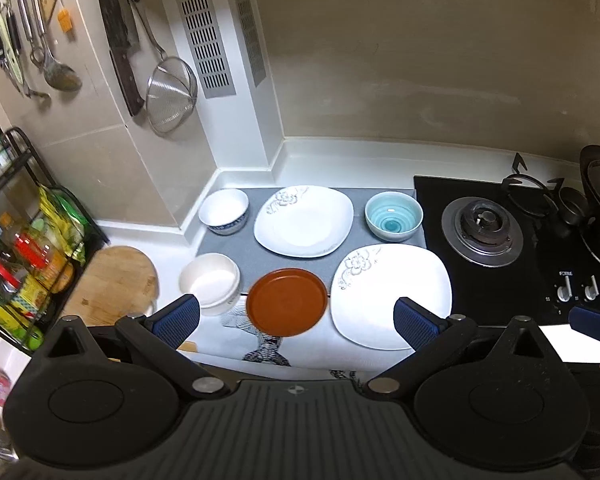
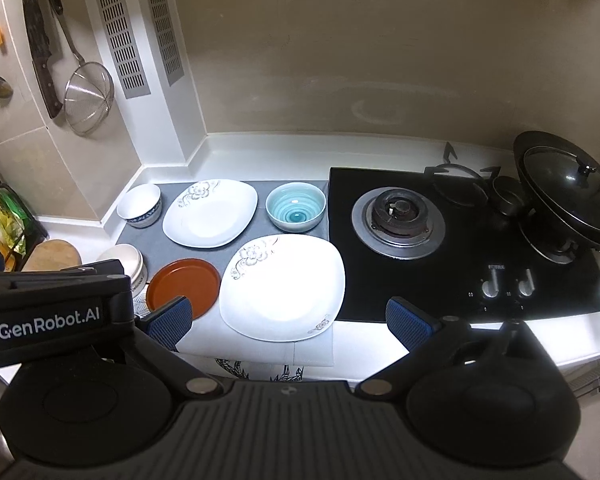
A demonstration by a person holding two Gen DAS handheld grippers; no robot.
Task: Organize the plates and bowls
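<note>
My views are dim with dark vignetted corners, fisheye bending at the edges, overhead glare blowing out the near white plate (image 2: 282,286), focus sharp.

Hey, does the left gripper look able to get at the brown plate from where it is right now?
Probably yes. The left gripper is open and empty, and the brown plate lies flat straight ahead between its fingers. Nothing lies on the plate; the cream bowl and the near white plate sit close on either side.

Counter (image 1: 324,160) carries grey mat (image 1: 256,256).
</note>
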